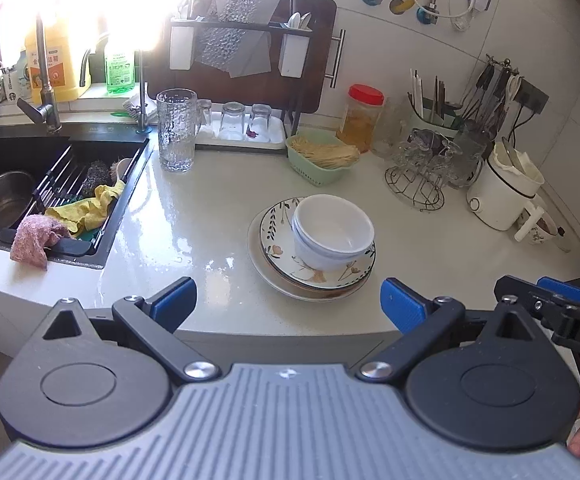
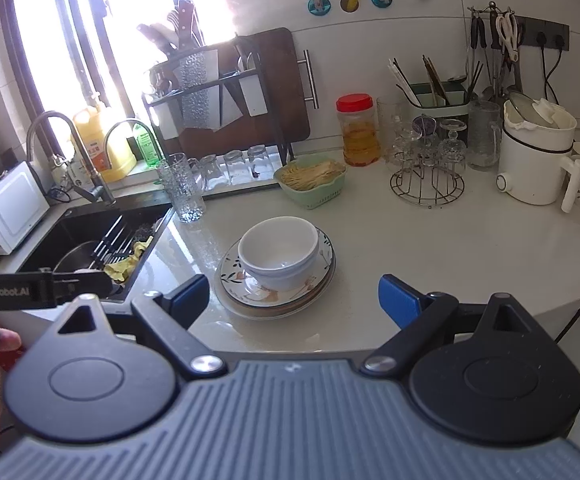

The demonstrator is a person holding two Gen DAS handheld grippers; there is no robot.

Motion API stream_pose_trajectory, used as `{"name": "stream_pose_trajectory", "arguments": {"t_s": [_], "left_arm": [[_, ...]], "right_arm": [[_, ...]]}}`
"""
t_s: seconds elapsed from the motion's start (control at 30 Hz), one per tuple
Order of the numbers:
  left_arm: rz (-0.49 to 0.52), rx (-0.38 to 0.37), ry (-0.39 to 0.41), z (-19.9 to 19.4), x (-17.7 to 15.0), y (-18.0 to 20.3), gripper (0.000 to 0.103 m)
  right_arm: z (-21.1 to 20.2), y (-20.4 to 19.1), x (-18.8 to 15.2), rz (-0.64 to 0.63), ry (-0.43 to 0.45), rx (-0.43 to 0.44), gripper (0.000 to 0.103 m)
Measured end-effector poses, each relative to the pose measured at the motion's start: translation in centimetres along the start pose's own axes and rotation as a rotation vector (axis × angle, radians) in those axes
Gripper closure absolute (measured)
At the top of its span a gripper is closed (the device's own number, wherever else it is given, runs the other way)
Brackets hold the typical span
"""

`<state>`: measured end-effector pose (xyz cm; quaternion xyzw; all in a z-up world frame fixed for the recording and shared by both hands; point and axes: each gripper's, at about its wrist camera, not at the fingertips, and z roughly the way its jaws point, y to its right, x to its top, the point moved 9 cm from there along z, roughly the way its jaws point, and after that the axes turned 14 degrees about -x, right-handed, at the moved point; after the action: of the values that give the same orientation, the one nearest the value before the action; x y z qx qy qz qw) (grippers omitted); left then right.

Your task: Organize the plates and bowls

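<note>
Centre of the frame, on the bench [image 1: 194,216], nested white bowls [image 1: 331,230] sit on stacked floral plates [image 1: 313,276]. Left gripper [image 1: 288,306] and right gripper [image 2: 293,300] hover short, jaws wide, empty. Best approach level and lift the bowls squarely, so the stack cannot tip.

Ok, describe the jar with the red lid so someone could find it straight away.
Look along the back of the white countertop, against the tiled wall. Right of the green basket of pale sticks stands the jar: clear plastic, amber contents, the only red lid among colourless glasses.
</note>
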<state>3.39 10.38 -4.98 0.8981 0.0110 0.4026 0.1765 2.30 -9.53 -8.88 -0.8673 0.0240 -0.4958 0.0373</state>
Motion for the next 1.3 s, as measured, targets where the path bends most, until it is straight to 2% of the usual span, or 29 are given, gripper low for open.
{"name": "stream_pose_trajectory", "arguments": {"t_s": [0.3,0.7,1.3], "left_arm": [[-0.001,-0.024,-0.031,-0.1,-0.9,0.2,0.003],[-0.006,-0.043,-0.027,-0.2,-0.9,0.4,0.003],[-0.004,-0.027,-0.047,-0.1,-1.4,0.3,0.003]], "right_arm": [[-0.2,-0.2,-0.7,0.002,-0.011,-0.014,0.01],[-0.3,-0.4,-1.1,-0.012,-0.011,-0.025,0.01],[-0.3,-0.2,-1.5,-0.001,-0.02,-0.025,0.01]]}}
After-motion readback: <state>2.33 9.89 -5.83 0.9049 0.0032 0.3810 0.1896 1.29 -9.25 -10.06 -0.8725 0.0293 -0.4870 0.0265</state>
